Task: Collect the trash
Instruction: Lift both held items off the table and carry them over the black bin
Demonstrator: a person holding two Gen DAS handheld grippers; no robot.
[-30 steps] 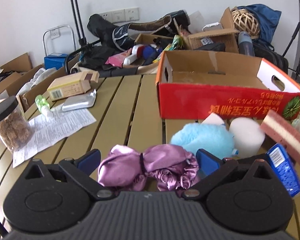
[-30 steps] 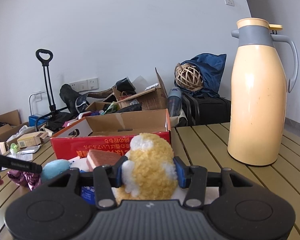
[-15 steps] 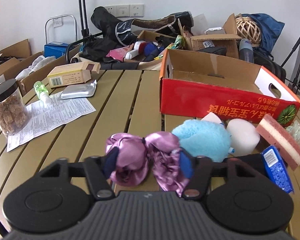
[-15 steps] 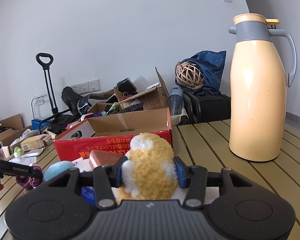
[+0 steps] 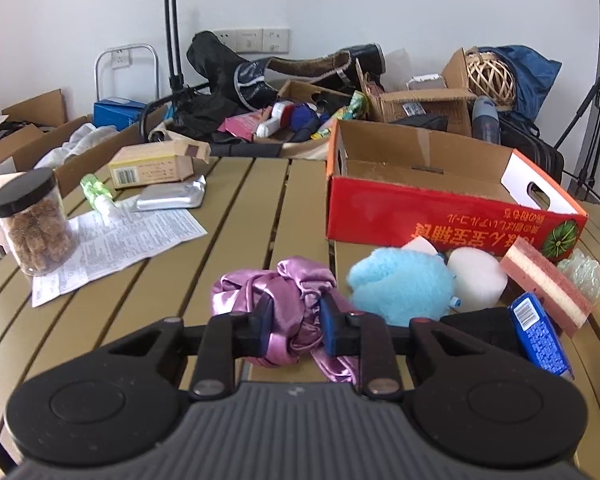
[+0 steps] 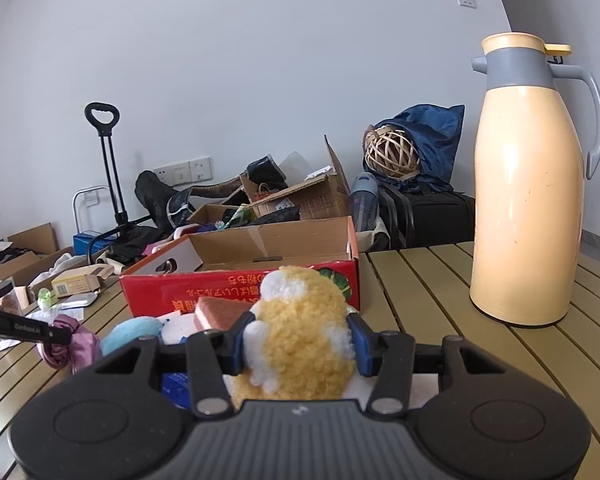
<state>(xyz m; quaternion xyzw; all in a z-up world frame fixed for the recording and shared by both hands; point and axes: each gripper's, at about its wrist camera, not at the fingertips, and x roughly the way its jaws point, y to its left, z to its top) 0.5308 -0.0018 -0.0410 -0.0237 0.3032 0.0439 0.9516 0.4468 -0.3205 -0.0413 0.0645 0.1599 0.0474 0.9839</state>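
My left gripper (image 5: pixel 296 320) is shut on a purple satin scrunchie (image 5: pixel 288 284) and holds it just above the slatted table (image 5: pixel 236 216); it also shows in the right wrist view (image 6: pixel 70 346). My right gripper (image 6: pixel 298 344) is shut on a yellow and white fluffy toy (image 6: pixel 300 332). A red open cardboard box (image 5: pixel 440 208) stands behind both, also seen in the right wrist view (image 6: pixel 236 276). A blue fluffy toy (image 5: pixel 400 284), a white sponge (image 5: pixel 478 284), a pink sponge (image 5: pixel 548 284) and a blue packet (image 5: pixel 538 332) lie in front of the box.
A tall cream thermos (image 6: pixel 530 200) stands at the right. At the left lie a jar of snacks (image 5: pixel 34 220), a printed sheet (image 5: pixel 120 240), a foil pouch (image 5: pixel 172 198), a small green bottle (image 5: pixel 94 188) and a tan carton (image 5: pixel 156 164). Cluttered boxes and bags fill the floor behind.
My left gripper closed on the purple scrunchie and lifted it a little. My right gripper kept its hold on the yellow toy and barely moved.
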